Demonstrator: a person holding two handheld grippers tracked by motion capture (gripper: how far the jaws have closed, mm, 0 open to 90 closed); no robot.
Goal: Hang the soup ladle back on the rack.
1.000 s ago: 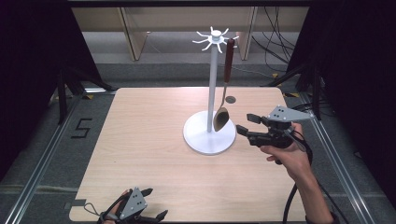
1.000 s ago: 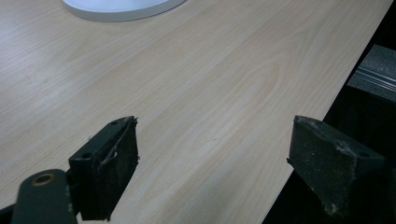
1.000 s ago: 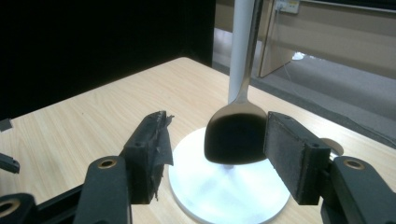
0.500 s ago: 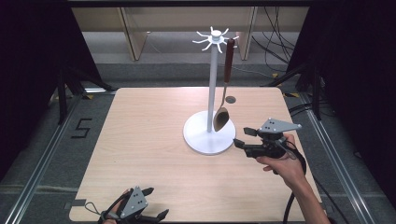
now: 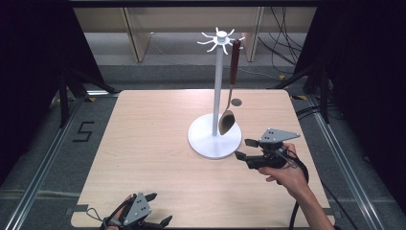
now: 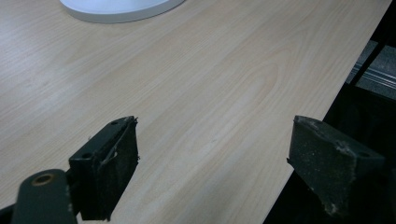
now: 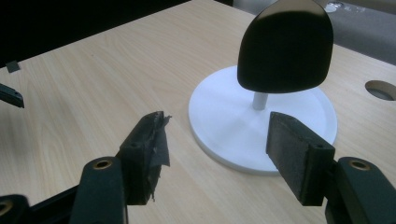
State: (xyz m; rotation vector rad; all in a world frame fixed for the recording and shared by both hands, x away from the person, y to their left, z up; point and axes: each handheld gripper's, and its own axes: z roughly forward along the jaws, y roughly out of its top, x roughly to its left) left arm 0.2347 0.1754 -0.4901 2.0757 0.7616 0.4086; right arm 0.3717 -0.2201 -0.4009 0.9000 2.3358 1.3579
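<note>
Your right claw [image 5: 242, 149] hangs just above the bench [image 5: 153, 143], jaws spread wide and holding nothing, pointing toward the white stand [image 5: 215, 139]. The stand's round base sits just ahead of the jaw tips, near them but apart. In the right gripper view your right claw [image 7: 212, 154] frames the near rim of that base [image 7: 233, 126] between its two black pads, with the thin white post rising from the base's middle. The ladle [image 5: 229, 91] hangs from one of the hooks at the top of the stand, dark reddish handle uppermost, bowl down and clear of the base, just beyond and above your right claw. From the right gripper's camera the bowl [image 7: 285, 46] reads as a dark rounded shape straight ahead and above the jaws, in front of the post. Your hand [image 5: 287, 175] grips the tool from behind, the cable trailing back along your forearm. A round hole [image 5: 236, 102] in the bench lies past the stand, well apart from the claw. Your left claw [image 5: 158, 211] rests at the near edge of the bench, well apart from the stand, jaws also wide and empty. In the left gripper view your left claw [image 6: 212, 172] straddles bare wood and the bench's edge, with the base's rim [image 6: 121, 9] far ahead.
</note>
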